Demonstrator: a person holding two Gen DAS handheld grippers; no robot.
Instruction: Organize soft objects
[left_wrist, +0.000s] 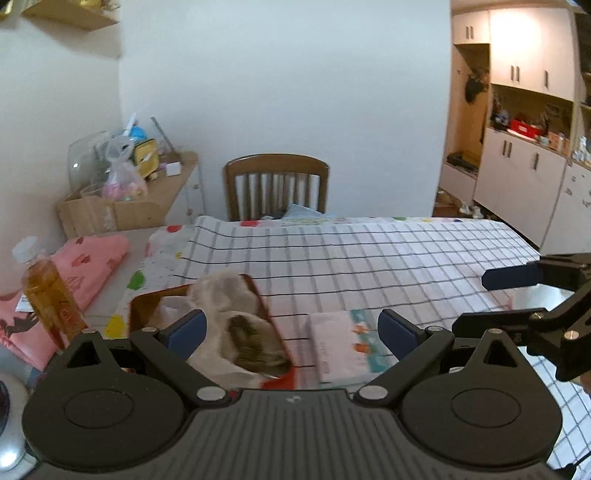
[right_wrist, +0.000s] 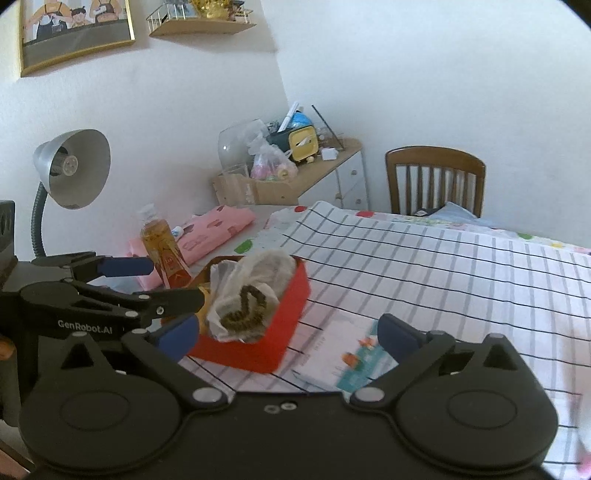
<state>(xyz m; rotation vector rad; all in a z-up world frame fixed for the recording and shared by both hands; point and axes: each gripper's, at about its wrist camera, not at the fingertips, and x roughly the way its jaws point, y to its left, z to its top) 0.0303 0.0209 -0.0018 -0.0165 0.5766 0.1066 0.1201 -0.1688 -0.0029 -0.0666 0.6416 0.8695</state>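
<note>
From the left wrist view, the left tool (left_wrist: 291, 330) hangs with its jaws spread wide and nothing between them, just above the near edge of the counter (left_wrist: 388, 258) with its checked cloth. Below it sits a red box (left_wrist: 266, 317) stuffed with a crumpled pale cloth (left_wrist: 236, 314) that spills over the rim; a flat tissue pack (left_wrist: 345, 345) lies just beside the box on the right. The right tool (left_wrist: 491, 299) shows at the far right, also spread and empty.

From the right wrist view, the right tool (right_wrist: 288, 334) is released above the tissue pack (right_wrist: 343, 354), while the left tool (right_wrist: 173, 280) reaches in beside the red box (right_wrist: 291, 299), its lower finger close to the pale cloth (right_wrist: 247, 291). A bottle of amber liquid (right_wrist: 160, 245) stands near behind.

The step in hand looks like tidying the cloth into the box. Doing it well probably means pinching a thick fold, not a loose edge, and steadying the box so that it does not slide toward the bottle.
</note>
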